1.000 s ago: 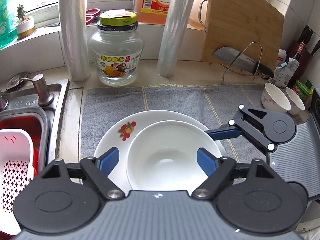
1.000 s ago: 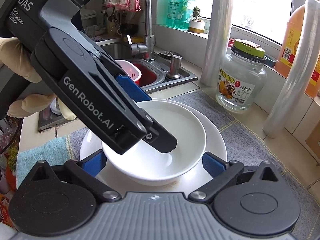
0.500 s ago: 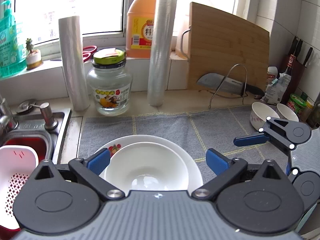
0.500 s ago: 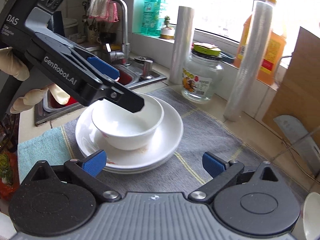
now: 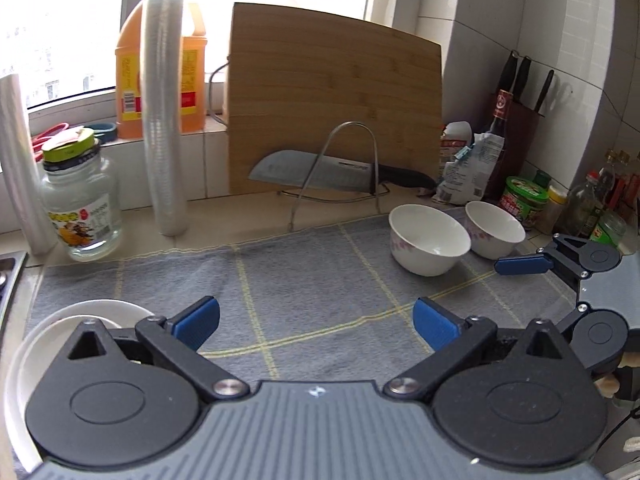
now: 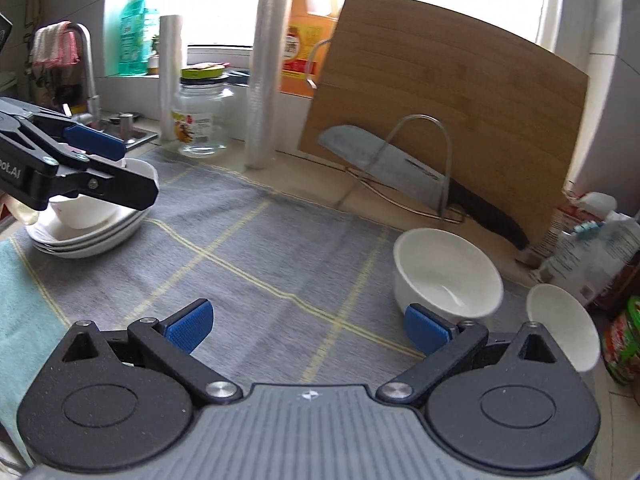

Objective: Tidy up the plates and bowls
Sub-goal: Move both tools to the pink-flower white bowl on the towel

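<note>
Plates [image 6: 86, 236], stacked with one bowl [image 6: 86, 210] on top: left edge of the grey mat [image 6: 260, 264]. Two loose bowls, larger [image 6: 448, 276] and smaller [image 6: 560, 328]: right edge of the mat, just beside each other. Right gripper [image 6: 306, 322]: nearer hand, jaws wide and empty, larger bowl just beyond its right finger. Left gripper [image 5: 316, 320]: jaws just opened wide, nothing between them, beside the stack.

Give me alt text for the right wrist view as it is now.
The open, empty right claw hangs over a grey mat, with a white bowl just beyond its right finger and a smaller bowl further right. At far left the left claw hangs open over a bowl stacked on plates.
</note>
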Action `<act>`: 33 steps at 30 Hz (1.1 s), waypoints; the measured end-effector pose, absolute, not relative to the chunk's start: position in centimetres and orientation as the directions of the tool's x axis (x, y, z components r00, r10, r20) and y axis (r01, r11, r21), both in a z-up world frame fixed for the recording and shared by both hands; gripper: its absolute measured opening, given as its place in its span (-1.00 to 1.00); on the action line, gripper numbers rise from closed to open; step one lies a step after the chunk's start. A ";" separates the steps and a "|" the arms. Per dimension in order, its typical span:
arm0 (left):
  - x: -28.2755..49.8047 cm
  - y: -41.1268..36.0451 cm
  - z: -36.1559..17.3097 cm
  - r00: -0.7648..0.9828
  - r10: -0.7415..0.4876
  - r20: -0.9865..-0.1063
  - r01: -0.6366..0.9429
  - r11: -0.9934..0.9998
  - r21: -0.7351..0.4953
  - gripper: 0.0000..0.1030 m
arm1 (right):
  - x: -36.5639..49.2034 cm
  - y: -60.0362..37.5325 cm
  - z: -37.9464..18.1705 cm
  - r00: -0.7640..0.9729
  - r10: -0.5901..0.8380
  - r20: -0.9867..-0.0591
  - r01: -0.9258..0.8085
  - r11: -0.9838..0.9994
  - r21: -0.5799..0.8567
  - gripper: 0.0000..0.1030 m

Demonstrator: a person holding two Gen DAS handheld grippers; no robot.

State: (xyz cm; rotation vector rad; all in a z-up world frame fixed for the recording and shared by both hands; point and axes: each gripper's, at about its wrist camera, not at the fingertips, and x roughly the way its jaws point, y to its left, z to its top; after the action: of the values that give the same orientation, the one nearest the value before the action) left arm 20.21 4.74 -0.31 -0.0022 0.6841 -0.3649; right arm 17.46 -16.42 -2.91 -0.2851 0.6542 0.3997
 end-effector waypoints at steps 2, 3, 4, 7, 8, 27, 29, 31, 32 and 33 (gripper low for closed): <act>20.7 3.1 -0.8 0.691 -0.352 -0.631 0.348 0.927 -0.137 0.98 | 17.4 -18.1 -3.4 0.733 0.236 -0.638 -0.410 0.901 -0.138 1.00; 21.0 2.3 -1.0 0.676 -0.361 -0.642 0.358 0.923 -0.141 0.98 | 17.5 -18.9 -3.6 0.735 0.223 -0.640 -0.395 0.908 -0.137 1.00; 21.2 1.7 -1.2 0.665 -0.369 -0.650 0.368 0.918 -0.144 0.98 | 17.4 -19.7 -3.8 0.733 0.214 -0.645 -0.384 0.914 -0.134 1.00; 22.1 -0.4 -1.9 0.625 -0.397 -0.673 0.401 0.902 -0.160 0.98 | 17.3 -21.4 -4.3 0.730 0.201 -0.654 -0.368 0.921 -0.128 1.00; 22.4 -1.0 -2.0 0.614 -0.402 -0.680 0.409 0.898 -0.161 0.98 | 17.4 -21.8 -4.5 0.728 0.199 -0.656 -0.368 0.921 -0.128 1.00; 31.0 -9.9 -3.0 0.489 -0.450 -0.747 0.550 0.824 -0.136 0.98 | 20.9 -25.7 -7.1 0.729 0.197 -0.655 -0.353 0.928 -0.114 1.00; 32.2 -10.4 -3.5 0.472 -0.447 -0.760 0.545 0.825 -0.148 0.98 | 21.7 -25.8 -7.5 0.726 0.199 -0.659 -0.357 0.928 -0.112 1.00; 33.4 -10.9 -3.9 0.454 -0.451 -0.769 0.545 0.823 -0.161 0.98 | 22.6 -25.9 -7.7 0.723 0.202 -0.660 -0.358 0.927 -0.108 1.00; 33.9 -11.0 -4.0 0.448 -0.451 -0.772 0.545 0.822 -0.164 0.98 | 23.0 -25.9 -7.9 0.720 0.202 -0.664 -0.358 0.928 -0.106 1.00; 34.4 -11.3 -4.2 0.442 -0.451 -0.775 0.546 0.821 -0.167 0.98 | 23.4 -25.9 -8.0 0.717 0.199 -0.668 -0.356 0.928 -0.106 1.00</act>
State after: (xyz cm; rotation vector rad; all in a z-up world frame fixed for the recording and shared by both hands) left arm 34.39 -11.25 -4.21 0.1142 0.9252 -0.6206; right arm 23.43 -25.91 -8.01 -0.2341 0.7075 0.3104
